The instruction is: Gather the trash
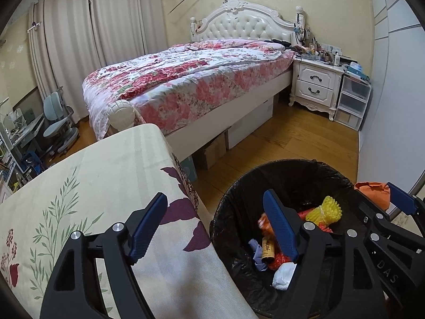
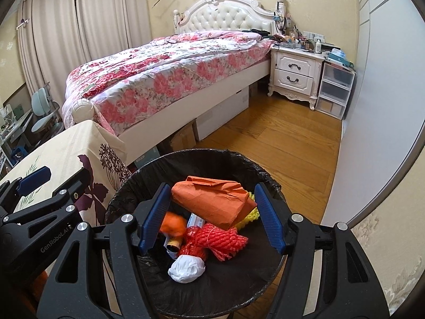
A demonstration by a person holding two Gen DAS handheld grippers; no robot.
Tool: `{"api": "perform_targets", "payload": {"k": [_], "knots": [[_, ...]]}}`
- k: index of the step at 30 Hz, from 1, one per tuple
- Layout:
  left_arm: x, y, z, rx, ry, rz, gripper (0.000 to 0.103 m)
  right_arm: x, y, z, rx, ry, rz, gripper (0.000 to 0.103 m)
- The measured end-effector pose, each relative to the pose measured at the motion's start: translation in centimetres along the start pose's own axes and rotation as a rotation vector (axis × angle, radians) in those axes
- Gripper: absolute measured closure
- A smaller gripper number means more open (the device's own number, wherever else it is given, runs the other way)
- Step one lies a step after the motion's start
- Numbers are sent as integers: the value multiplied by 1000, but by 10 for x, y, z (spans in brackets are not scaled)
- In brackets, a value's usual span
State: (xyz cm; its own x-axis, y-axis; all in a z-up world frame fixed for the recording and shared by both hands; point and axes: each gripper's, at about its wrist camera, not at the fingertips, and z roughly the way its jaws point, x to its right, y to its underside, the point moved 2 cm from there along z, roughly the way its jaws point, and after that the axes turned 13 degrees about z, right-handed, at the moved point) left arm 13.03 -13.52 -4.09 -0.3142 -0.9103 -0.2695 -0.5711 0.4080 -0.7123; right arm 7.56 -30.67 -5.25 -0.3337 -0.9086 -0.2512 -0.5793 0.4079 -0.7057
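Note:
A black-lined trash bin (image 1: 228, 212) (image 2: 127, 186) stands on the floor beside a cloth-covered table. Inside lie a yellow foam net (image 1: 325, 211), a red net (image 2: 215, 239), a small bottle (image 1: 267, 250), white crumpled paper (image 2: 187, 267) and blue scraps. My right gripper (image 2: 212, 219) is open above the bin; an orange paper package (image 2: 212, 199) sits between its fingers, touching neither, apparently falling. A blurred orange piece (image 2: 174, 224) drops near the left finger. My left gripper (image 1: 215, 224) is open and empty, straddling the table edge and bin rim.
The table (image 1: 93, 186) with a floral cloth is left of the bin. A bed with a flowered quilt (image 1: 186, 79) lies behind, with boxes under it. A white nightstand (image 1: 316, 82) and plastic drawers (image 1: 352, 101) stand at the back right. Wooden floor (image 2: 279, 143) stretches beyond the bin.

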Motion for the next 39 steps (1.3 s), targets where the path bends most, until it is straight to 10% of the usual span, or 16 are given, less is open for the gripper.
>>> {"api": "perform_targets", "payload": {"k": [39], "knots": [[-25,2,-35,49,-6,-62,16,0,-7,-43,92,62,10,9]]}}
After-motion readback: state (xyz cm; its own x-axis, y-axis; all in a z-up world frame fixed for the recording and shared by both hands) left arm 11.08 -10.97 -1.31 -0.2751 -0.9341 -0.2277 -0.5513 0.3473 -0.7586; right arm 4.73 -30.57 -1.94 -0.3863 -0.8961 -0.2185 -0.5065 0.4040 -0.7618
